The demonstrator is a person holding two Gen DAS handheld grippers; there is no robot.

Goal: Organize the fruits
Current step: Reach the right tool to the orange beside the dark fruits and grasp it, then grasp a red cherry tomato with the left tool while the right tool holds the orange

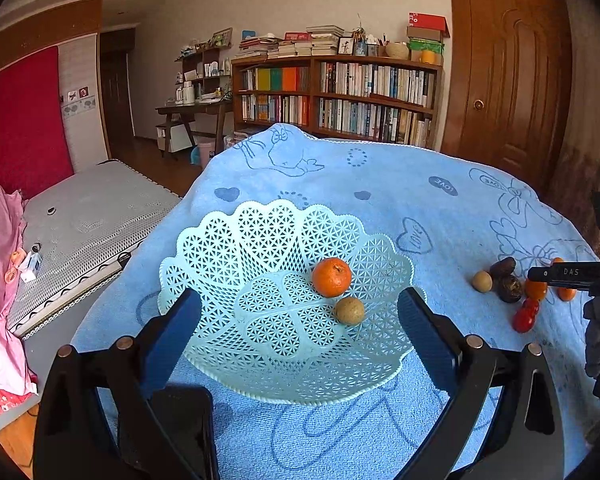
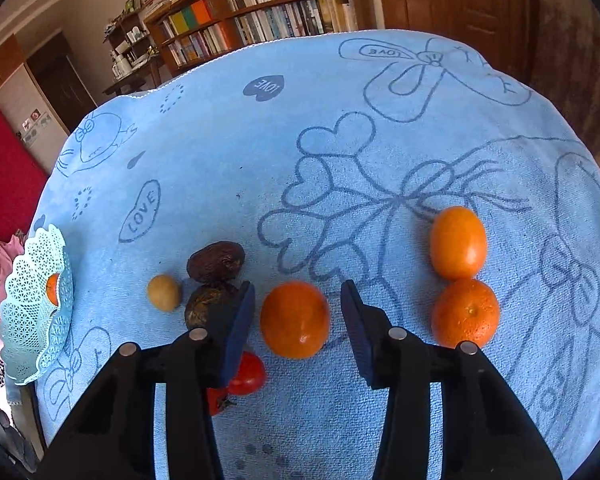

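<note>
An orange (image 2: 295,319) lies on the blue towel (image 2: 228,160) between the spread fingers of the right gripper (image 2: 298,322), untouched. The left gripper (image 1: 300,328), fingers wide apart, hovers over the mint basket (image 1: 220,248) holding a mandarin (image 1: 331,277) and a small brown fruit (image 1: 349,310).
</note>
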